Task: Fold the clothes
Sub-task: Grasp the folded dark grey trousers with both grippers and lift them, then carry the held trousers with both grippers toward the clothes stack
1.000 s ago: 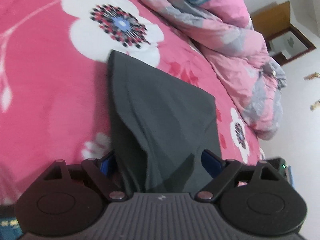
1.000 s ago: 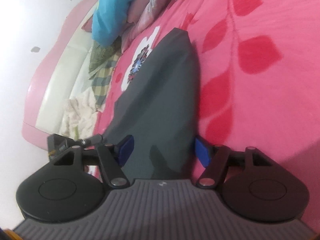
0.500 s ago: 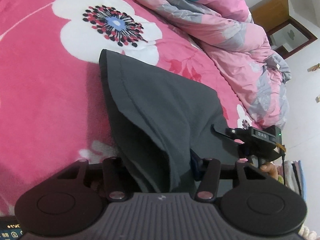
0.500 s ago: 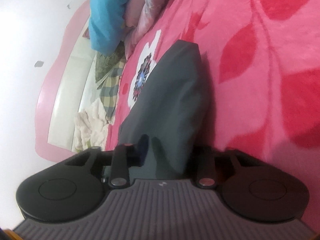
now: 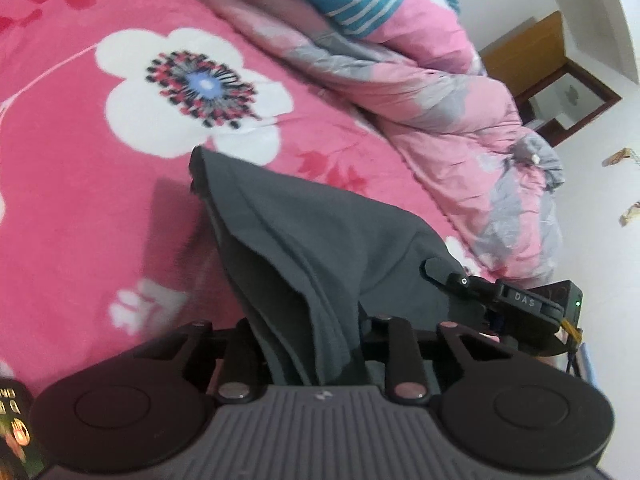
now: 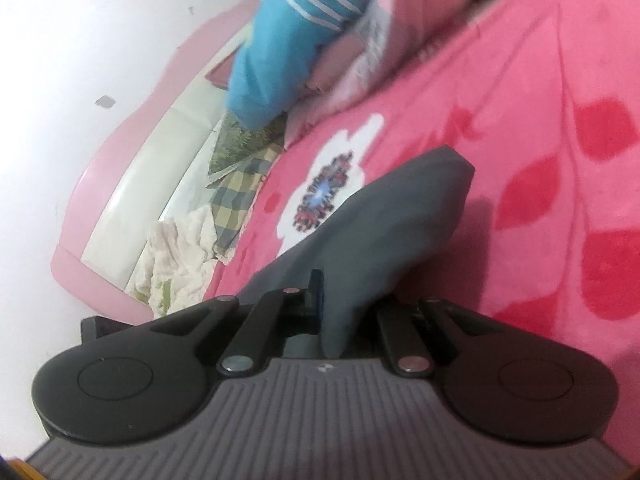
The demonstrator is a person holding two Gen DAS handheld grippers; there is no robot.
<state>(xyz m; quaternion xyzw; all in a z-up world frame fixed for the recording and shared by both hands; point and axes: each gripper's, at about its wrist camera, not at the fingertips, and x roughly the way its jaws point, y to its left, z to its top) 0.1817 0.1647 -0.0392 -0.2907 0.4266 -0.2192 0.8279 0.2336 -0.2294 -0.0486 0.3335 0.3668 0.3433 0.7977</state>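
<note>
Now both grippers pinch one dark grey cotton garment (image 5: 320, 248) above a pink floral plush blanket (image 5: 100, 184).

Left wrist view: the left gripper (image 5: 312, 360), jaws just closing, clamps a bunched fold of the garment; the right gripper (image 5: 440, 272) shows at the cloth's far edge, beside a crumpled pink-grey quilt (image 5: 460, 120).
Right wrist view: the right gripper (image 6: 340, 320), jaws narrowed almost together, grips the garment (image 6: 392, 216), whose far end rests on the blanket (image 6: 560, 160).

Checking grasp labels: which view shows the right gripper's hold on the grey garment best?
Right wrist view: the right gripper is shut on the grey garment, cloth bunched between its fingers. Left wrist view shows only its side at the garment's far edge, the pinch hidden.
</note>
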